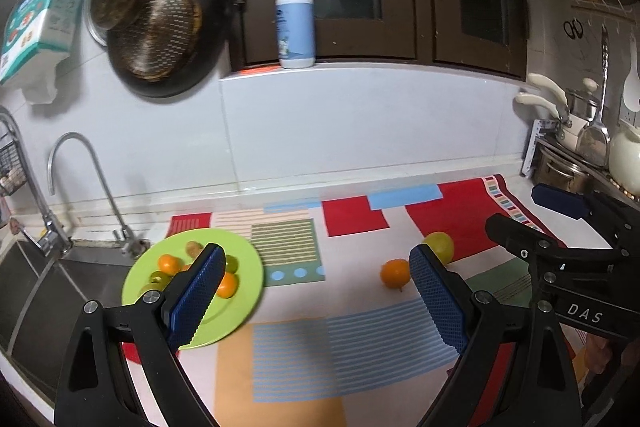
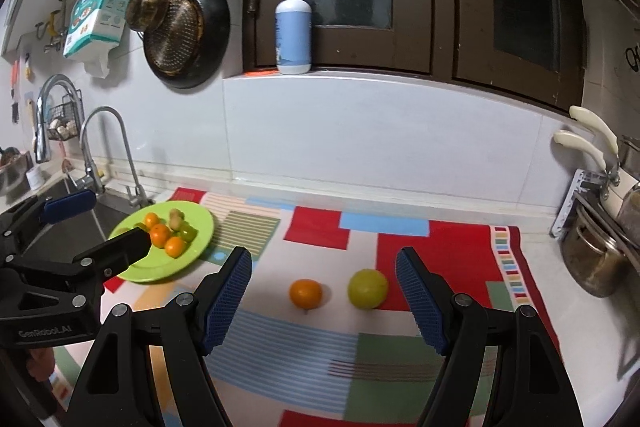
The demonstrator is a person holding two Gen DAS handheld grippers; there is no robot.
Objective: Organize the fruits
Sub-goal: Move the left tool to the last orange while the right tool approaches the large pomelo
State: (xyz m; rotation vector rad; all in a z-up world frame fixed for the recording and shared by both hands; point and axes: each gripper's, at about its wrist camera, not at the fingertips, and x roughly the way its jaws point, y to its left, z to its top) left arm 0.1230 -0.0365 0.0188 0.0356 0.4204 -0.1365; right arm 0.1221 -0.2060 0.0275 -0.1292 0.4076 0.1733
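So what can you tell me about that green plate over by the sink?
The green plate is round, lime green and smooth, plastic by the look of it, with a shallow raised rim. It lies flat on the patterned cloth, at the cloth's end nearest the sink. It holds a small heap of fruit: three small oranges, some green fruit and a brownish piece. In the right wrist view the left hand-held gripper partly covers its near edge, apparently without touching.

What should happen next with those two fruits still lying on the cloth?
Probably ease the right gripper forward and down onto the orange, which lies between its open, empty fingers. It and the green fruit sit loose on the cloth, while the others are already on the plate.
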